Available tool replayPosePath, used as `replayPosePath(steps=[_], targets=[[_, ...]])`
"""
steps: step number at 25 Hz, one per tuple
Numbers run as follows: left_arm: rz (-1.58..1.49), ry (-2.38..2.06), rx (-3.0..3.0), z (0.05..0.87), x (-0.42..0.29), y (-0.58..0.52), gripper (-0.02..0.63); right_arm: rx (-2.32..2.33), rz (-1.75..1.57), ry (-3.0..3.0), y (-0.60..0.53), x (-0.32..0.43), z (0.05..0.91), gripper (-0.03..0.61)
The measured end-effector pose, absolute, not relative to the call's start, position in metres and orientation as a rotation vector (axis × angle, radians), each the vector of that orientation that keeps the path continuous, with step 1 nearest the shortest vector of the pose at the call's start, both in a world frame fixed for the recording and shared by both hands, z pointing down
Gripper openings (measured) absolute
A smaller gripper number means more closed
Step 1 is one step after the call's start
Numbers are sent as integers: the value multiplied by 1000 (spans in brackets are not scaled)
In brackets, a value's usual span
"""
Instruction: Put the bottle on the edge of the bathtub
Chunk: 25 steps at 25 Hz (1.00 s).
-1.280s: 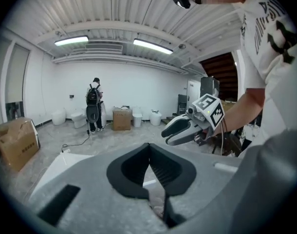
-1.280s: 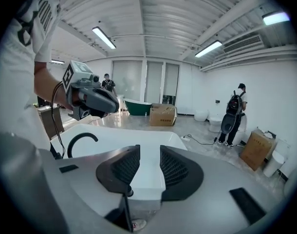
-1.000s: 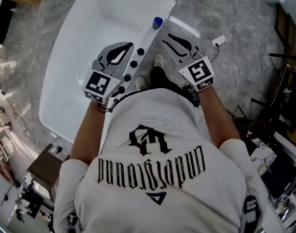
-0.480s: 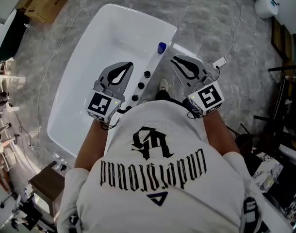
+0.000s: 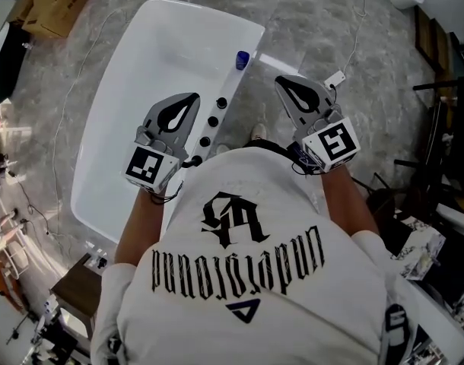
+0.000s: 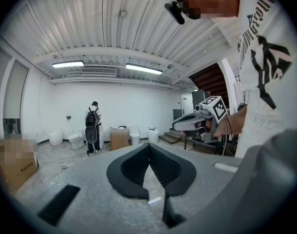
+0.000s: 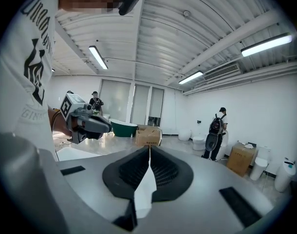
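A bottle with a blue cap (image 5: 242, 59) stands upright on the rim of the white bathtub (image 5: 122, 90), at its far right corner. Both grippers are held up in front of the person's chest, well short of the bottle. My left gripper (image 5: 191, 98) hovers over the tub's right rim, jaws shut with nothing between them. My right gripper (image 5: 282, 80) is over the floor beside the tub, jaws also shut and empty. In the left gripper view the jaws (image 6: 149, 146) point across the room, and the right gripper view (image 7: 149, 148) does the same.
Black tap knobs (image 5: 212, 120) sit along the tub rim. A cardboard box (image 5: 53, 2) lies at far left, a white plug and cable (image 5: 335, 77) on the marble floor, dark furniture (image 5: 445, 166) at right. A person with a backpack (image 6: 93, 128) stands among toilets far off.
The right gripper's jaws have closed. Both grippers have drifted slightly apart while staying raised. The bottle has not moved on the rim.
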<state>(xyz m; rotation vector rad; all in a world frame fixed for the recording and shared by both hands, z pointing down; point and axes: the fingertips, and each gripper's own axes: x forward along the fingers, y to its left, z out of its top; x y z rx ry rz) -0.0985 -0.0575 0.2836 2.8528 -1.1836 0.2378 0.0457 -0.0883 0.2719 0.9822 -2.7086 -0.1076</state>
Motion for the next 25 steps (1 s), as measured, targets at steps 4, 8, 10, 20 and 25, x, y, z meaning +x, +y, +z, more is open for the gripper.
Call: replayPosePath(steps=[4, 8, 10, 20, 25], targets=[[254, -1174, 2836, 291, -89, -56, 15, 1012, -82, -2702, -91, 61, 277, 20], [274, -1159, 2837, 291, -72, -58, 15, 1026, -84, -2703, -94, 78, 276, 20], [289, -1146, 2832, 293, -58, -57, 15, 1029, -70, -2708, -91, 92, 278, 20], [290, -1128, 2796, 304, 43, -41, 15, 952, -40, -2721, -70, 186, 288, 20], [283, -1169, 2771, 310, 77, -27, 15, 898, -16, -2751, -57, 218, 293, 18]])
